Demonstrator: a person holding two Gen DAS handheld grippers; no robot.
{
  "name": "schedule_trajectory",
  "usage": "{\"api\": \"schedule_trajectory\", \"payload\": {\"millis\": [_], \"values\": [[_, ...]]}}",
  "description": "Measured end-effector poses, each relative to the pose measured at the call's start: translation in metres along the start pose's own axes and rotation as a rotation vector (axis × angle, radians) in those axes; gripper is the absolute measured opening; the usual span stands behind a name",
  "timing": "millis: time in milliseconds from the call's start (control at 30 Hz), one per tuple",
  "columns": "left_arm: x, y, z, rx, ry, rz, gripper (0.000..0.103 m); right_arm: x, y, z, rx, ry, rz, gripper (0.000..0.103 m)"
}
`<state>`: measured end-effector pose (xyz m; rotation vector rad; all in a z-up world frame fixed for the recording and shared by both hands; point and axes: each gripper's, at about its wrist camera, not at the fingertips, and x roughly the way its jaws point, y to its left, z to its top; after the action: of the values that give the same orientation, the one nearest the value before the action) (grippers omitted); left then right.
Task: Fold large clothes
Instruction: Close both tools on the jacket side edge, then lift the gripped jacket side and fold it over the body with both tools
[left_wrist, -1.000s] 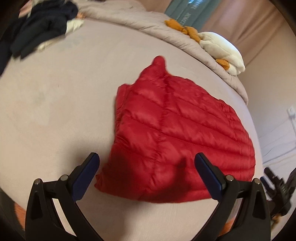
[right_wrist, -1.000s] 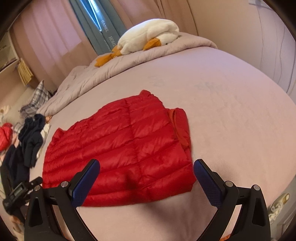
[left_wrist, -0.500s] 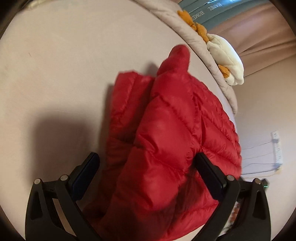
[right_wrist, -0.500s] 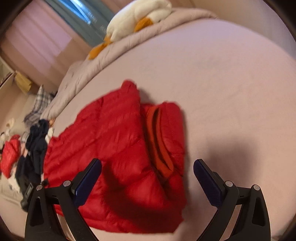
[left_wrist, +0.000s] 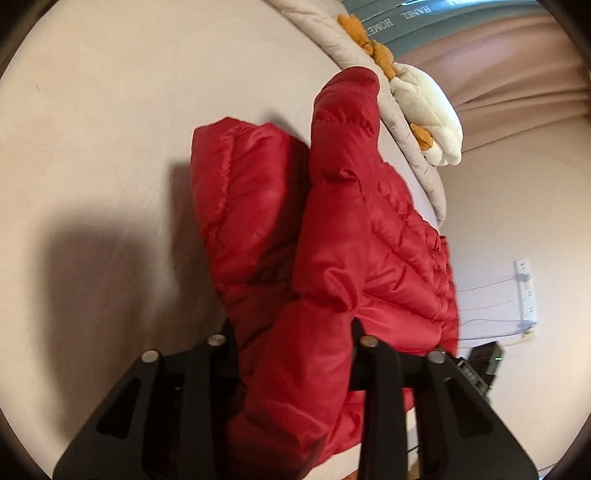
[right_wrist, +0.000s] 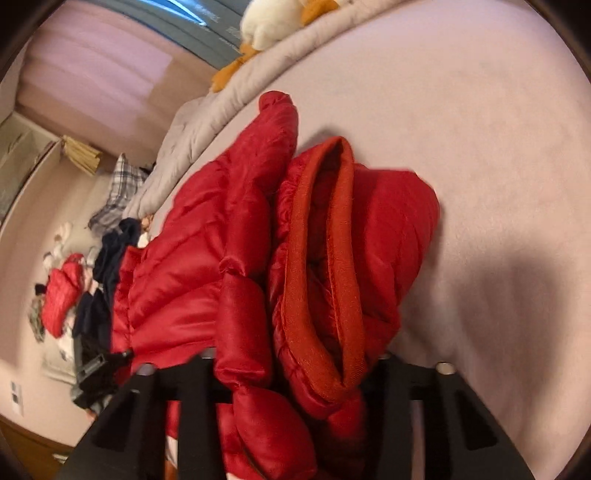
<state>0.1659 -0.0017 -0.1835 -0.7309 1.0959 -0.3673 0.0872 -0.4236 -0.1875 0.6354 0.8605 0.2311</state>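
A red quilted puffer jacket (left_wrist: 354, 229) lies folded on the bed (left_wrist: 110, 129). My left gripper (left_wrist: 291, 343) is shut on its near edge, and the bulky fabric bunches between the jaws and hides the pads. In the right wrist view the same jacket (right_wrist: 229, 236) shows its orange-lined collar (right_wrist: 321, 258) turned up. My right gripper (right_wrist: 295, 358) is shut on the other end of the near edge, with the fabric bulging over the jaws. Each gripper shows in the other's view at the jacket's far side.
A white and orange plush toy (left_wrist: 432, 110) lies on a grey quilt (left_wrist: 369, 70) at the head of the bed. In the right wrist view a pile of dark clothes (right_wrist: 107, 266) and another red garment (right_wrist: 61, 295) lie at the left.
Both grippers moved in on the jacket's near edge and closed on it. The jacket's edge has bunched and lifted between the jaws.
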Motion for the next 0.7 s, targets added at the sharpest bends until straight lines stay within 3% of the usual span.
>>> {"api": "schedule_trajectory", "payload": {"millis": [167,433,700], "values": [[-0.04,-0.029,-0.014,0.062,-0.061,0.021,0.027,-0.022,0.034,-0.007,-0.084,-0.061,-0.075,0.029],[-0.093,-0.055,-0.038,0.137,-0.11,-0.045,0.027,-0.07,0.068,-0.028,-0.157,-0.148,-0.041,0.029],[-0.124,-0.066,-0.049,0.184,-0.161,-0.059,0.027,-0.072,0.082,-0.027,-0.207,-0.187,-0.035,0.029]]}}
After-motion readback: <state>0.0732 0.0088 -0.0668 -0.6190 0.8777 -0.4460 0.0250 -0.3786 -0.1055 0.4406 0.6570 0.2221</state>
